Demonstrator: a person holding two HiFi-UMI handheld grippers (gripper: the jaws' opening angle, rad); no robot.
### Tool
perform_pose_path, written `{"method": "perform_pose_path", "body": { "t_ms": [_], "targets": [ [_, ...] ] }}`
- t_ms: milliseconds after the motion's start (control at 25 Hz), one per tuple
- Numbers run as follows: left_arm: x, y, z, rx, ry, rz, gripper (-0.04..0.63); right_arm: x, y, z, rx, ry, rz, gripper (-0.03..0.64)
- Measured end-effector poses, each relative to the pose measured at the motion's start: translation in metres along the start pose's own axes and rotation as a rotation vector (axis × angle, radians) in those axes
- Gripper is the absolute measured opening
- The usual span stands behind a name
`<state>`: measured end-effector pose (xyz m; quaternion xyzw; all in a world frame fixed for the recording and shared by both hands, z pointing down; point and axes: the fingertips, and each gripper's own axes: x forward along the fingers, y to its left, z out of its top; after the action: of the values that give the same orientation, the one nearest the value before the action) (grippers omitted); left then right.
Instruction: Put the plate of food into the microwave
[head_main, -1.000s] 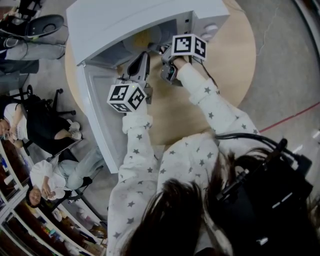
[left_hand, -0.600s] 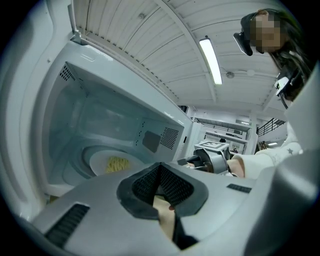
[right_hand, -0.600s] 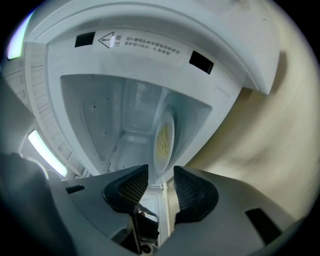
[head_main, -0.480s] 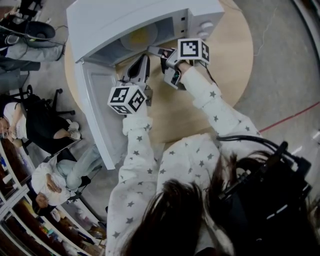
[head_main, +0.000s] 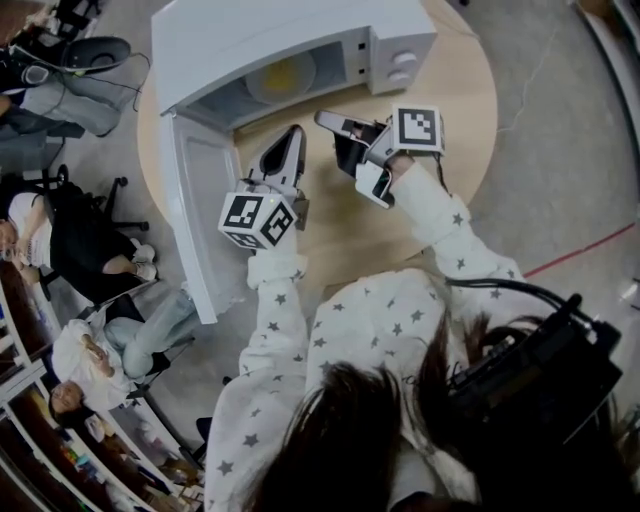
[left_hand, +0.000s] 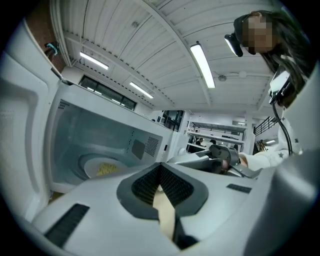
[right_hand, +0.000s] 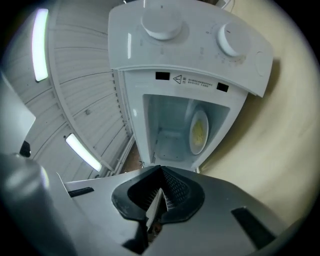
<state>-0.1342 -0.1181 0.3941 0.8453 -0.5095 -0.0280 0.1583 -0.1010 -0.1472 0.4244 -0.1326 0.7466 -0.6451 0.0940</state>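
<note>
The white plate of yellow food (head_main: 283, 75) lies inside the white microwave (head_main: 290, 30), on the cavity floor. It also shows in the left gripper view as the plate (left_hand: 102, 167) and in the right gripper view as the plate (right_hand: 198, 131). The microwave door (head_main: 205, 200) hangs wide open to the left. My left gripper (head_main: 292, 135) is shut and empty, pointing at the opening from just outside. My right gripper (head_main: 328, 120) is shut too, with nothing between its jaws, and hovers over the table in front of the control panel (right_hand: 200, 35).
The microwave stands on a round wooden table (head_main: 460, 120). People sit on chairs to the left of the table (head_main: 90, 250). A red line crosses the grey floor at the right (head_main: 590, 235).
Both grippers have drawn back from the microwave opening toward me. The right gripper came out of the cavity mouth and its jaws closed. The plate stays inside.
</note>
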Motion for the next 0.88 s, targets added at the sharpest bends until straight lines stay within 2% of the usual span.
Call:
{"method": "perform_pose_path", "body": {
  "t_ms": [240,400,880],
  "targets": [
    [-0.019,-0.038,0.017,0.019,-0.035,-0.032,0.002,-0.028,0.04,-0.023,-0.013,0.04,0.117,0.006],
    [-0.032,-0.061,0.023,0.029,-0.037,-0.062,0.002,-0.045,0.051,-0.036,-0.027,0.057,0.145,0.006],
    [-0.063,-0.093,0.034,0.017,-0.086,-0.033,0.002,-0.075,0.078,-0.059,0.018,0.03,0.246,0.006]
  ]
}}
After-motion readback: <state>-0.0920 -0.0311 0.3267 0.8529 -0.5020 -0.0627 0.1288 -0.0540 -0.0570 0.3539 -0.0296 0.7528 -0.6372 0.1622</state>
